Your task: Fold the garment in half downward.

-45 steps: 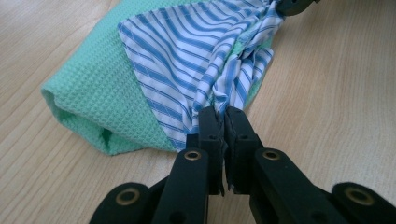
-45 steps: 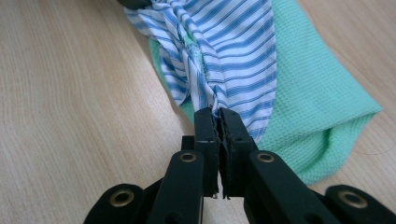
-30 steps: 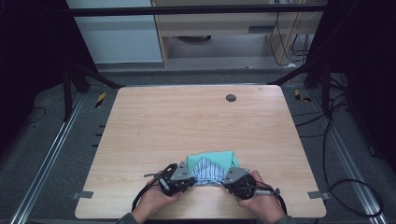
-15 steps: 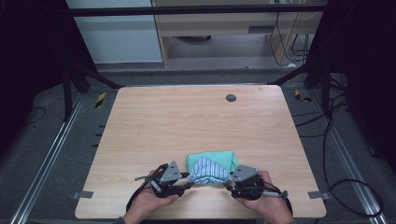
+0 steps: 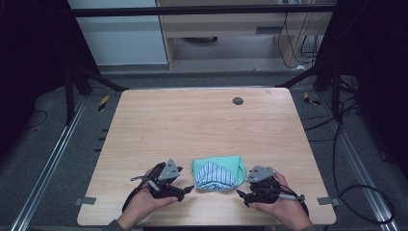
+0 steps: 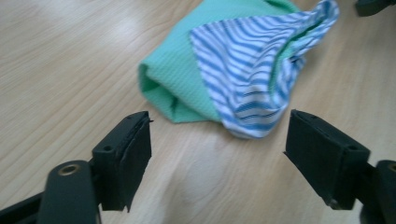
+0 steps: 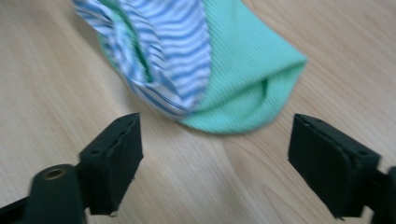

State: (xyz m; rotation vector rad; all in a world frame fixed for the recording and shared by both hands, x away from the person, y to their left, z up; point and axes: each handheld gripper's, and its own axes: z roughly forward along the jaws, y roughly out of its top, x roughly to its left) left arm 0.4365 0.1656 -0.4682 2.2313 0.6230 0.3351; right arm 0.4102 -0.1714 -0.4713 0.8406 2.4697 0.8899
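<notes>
Nearest to me, my left gripper (image 5: 185, 188) rests low on the table (image 5: 192, 125) with its jaws spread wide and nothing between them; in the left gripper view the two black pads frame bare wood, and the cloth lies just beyond them, apart from both; my right gripper (image 5: 243, 194) mirrors it on the other side, jaws equally wide and empty, the pads short of the fabric.

Between the two sits the folded cloth (image 5: 217, 172), close to the near edge of the table and a little right of its middle; I judge the folding to be largely done, since the piece lies as a compact bundle with both grippers let go of it; what may be left is a tidying of the near side, where the striped layer bulges and hangs loosely past the green edge in the left gripper view (image 6: 224, 70).

The cloth is mint green with a fine ribbed weave on the outside; a blue-and-white striped layer lies over the near part of it; its ends are rounded, soft folds rather than sharp creases, so it looks limp and light.

Farther off the tabletop is plain wood, with a small dark disc (image 5: 237, 101) near the far edge.
</notes>
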